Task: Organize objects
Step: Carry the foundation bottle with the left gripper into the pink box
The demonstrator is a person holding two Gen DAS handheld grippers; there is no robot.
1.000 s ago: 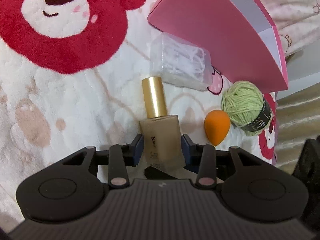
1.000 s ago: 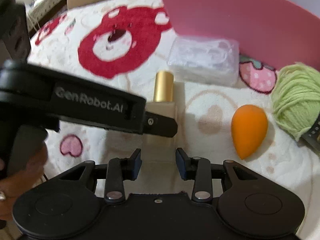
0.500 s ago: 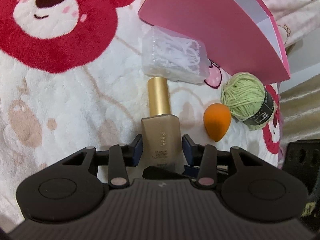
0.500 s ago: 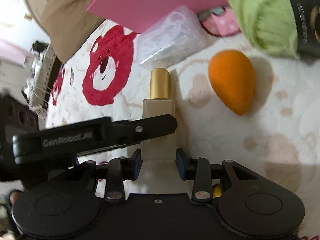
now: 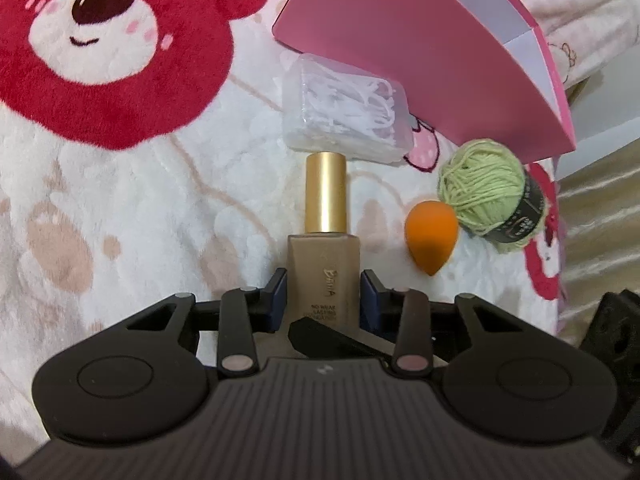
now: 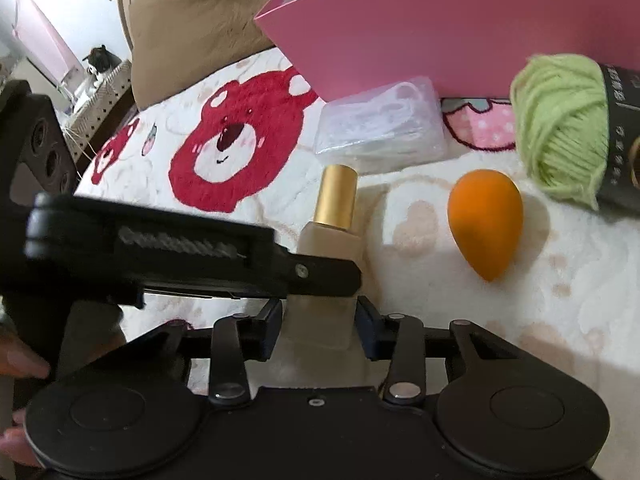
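Fleece blanket point(image 5: 120, 200), white with red bear faces and pink strawberries, covers the bed; everything lies on it.

Pink box point(image 5: 420, 40), open, white inner wall showing, sits at the far right edge of the blanket. In the right wrist view its pink side point(image 6: 460, 32) fills the upper frame.

Green yarn ball point(image 5: 482, 184) with a black paper band lies just below the box's near corner. Right wrist view: yarn point(image 6: 560, 128) at far right.

Clear plastic case point(image 5: 346, 110) of white floss picks lies just in front of the box, near the bottle's cap.

Foundation bottle point(image 5: 325, 256), beige glass body with a gold cap, lies flat, cap pointing toward the plastic case. Its lower body sits between the blue pads of the left claw point(image 5: 323, 298), both pads pressed against its sides: clamped on the bottle. The right claw point(image 6: 319, 322) is set on the same bottle point(image 6: 332, 240) from a neighbouring angle, its pads against the base on both sides; it also looks clamped on. One black finger of the left claw crosses the bottle body in the right wrist view.

Orange makeup sponge point(image 5: 431, 236), teardrop-shaped, lies right of the bottle, apart from it, its round end touching the yarn. Right wrist view: sponge point(image 6: 484, 222).
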